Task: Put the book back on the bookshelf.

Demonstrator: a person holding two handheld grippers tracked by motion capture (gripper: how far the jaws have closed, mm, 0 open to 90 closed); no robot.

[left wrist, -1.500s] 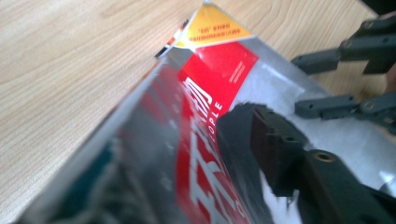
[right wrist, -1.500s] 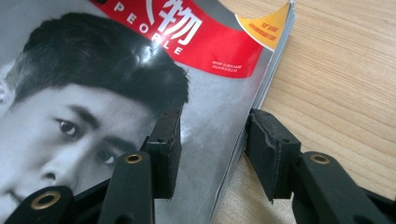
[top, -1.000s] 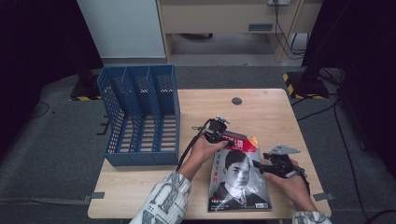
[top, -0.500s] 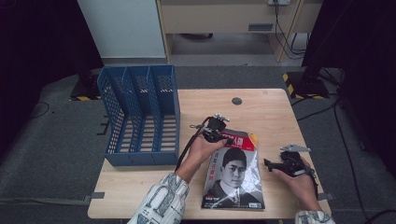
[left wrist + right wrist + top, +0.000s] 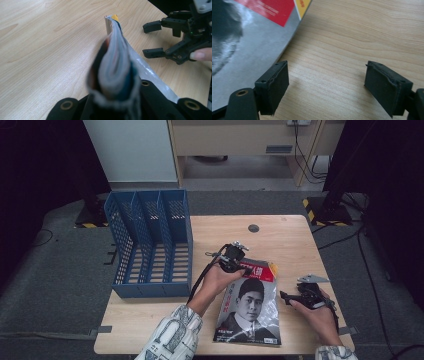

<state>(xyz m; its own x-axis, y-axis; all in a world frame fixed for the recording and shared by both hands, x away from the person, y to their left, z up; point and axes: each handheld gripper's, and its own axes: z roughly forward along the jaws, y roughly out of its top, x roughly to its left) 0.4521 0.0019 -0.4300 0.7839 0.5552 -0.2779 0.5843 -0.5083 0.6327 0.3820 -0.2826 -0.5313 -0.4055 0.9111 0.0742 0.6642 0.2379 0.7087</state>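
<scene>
File holder (image 5: 150,242): blue, at the worktop's (image 5: 295,240) left edge, slots empty.
Left claw (image 5: 239,262): clamped on the magazine's (image 5: 250,307) top edge, lifting it.
Magazine: front centre; best raised evenly.
Right claw (image 5: 287,298): jaws wide, empty, just beside the magazine.

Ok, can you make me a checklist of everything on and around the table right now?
Surface: wooden table, with a small dark round spot near its far edge.
Job's things: magazine with a face on the cover; blue file rack at the table's left.
Clutter: nothing seen.
Grippers: left gripper shut on the magazine's top edge; right gripper open, jaws over bare wood beside the magazine.
Cables: black cable trailing from the left gripper.
Surroundings: grey floor, cabinet, floor cables.
</scene>
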